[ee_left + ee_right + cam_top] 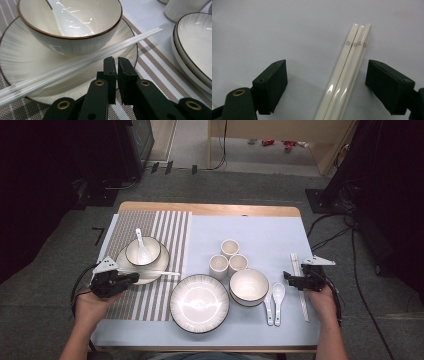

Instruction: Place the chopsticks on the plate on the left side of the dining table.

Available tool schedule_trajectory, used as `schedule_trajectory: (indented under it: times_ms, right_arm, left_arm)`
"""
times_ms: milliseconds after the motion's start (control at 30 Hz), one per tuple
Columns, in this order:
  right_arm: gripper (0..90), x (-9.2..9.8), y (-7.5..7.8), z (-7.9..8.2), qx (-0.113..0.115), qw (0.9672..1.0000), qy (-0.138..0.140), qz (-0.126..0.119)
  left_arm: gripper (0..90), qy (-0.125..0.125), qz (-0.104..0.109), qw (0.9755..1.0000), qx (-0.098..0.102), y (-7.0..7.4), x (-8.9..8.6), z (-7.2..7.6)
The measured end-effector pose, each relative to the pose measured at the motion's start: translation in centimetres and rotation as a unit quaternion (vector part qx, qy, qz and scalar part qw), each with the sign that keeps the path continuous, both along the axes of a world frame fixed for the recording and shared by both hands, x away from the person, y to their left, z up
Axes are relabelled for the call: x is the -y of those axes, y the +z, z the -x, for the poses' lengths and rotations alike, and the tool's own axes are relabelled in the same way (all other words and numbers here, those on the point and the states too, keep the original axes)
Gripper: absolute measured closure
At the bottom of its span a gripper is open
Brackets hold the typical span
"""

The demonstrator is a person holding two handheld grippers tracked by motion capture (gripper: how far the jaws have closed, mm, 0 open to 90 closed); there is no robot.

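We are working at a table (210,210) covered by a pale blue cloth, with a striped mat (150,230) on its left part. Taking the large ribbed plate (199,303) as our landmark: three small cups (228,256) are standing behind it, a bowl (249,286) is sitting just to its right, and two white spoons (274,301) are lying beyond that bowl. To the plate's left, on the striped mat, a bowl holding a spoon (142,251) is resting on a saucer (150,270), and a pair of glossy white chopsticks (82,61) is lying across that saucer's near rim, tips pointing toward the plate. Our left claw (116,65) is hovering just beside those chopsticks, its jaws closed together on nothing. Far to the plate's right, a second set of white chopsticks (347,75), smooth with small printed marks near the ends, is lying flat on the cloth, and our right claw (325,85) is standing wide open with them between its jaws, untouched.
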State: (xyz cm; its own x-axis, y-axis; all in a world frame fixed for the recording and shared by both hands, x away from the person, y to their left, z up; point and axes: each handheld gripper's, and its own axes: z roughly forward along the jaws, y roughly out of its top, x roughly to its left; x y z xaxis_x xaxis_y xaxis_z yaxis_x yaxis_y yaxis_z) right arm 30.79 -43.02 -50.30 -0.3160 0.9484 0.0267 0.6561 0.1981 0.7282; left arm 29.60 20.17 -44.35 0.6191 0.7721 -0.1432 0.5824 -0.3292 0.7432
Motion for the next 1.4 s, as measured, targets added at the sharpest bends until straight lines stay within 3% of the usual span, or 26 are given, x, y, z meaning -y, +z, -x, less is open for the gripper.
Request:
schedule_trajectory:
  times_ms: [567, 967, 1267, 1400]
  right_arm:
    - [17.5, 0.0, 0.0, 0.0, 0.0, 1.0, 0.0, 0.0]
    - [17.5, 0.0, 0.0, 0.0, 0.0, 1.0, 0.0, 0.0]
    - [17.5, 0.0, 0.0, 0.0, 0.0, 1.0, 0.0, 0.0]
    - [17.4, 0.0, 0.0, 0.0, 0.0, 1.0, 0.0, 0.0]
  left_arm:
    - [90.0, 0.025, 0.003, 0.9997, -0.003, -0.1, -2.1, -0.5]
    - [90.0, 0.039, -0.008, 0.9992, -0.003, -0.2, -3.6, -0.9]
    - [90.0, 0.068, -0.013, 0.9976, 0.0, -0.3, -5.4, -0.9]
    - [90.0, 0.09, -0.001, 0.996, 0.004, -0.2, -6.5, -0.8]
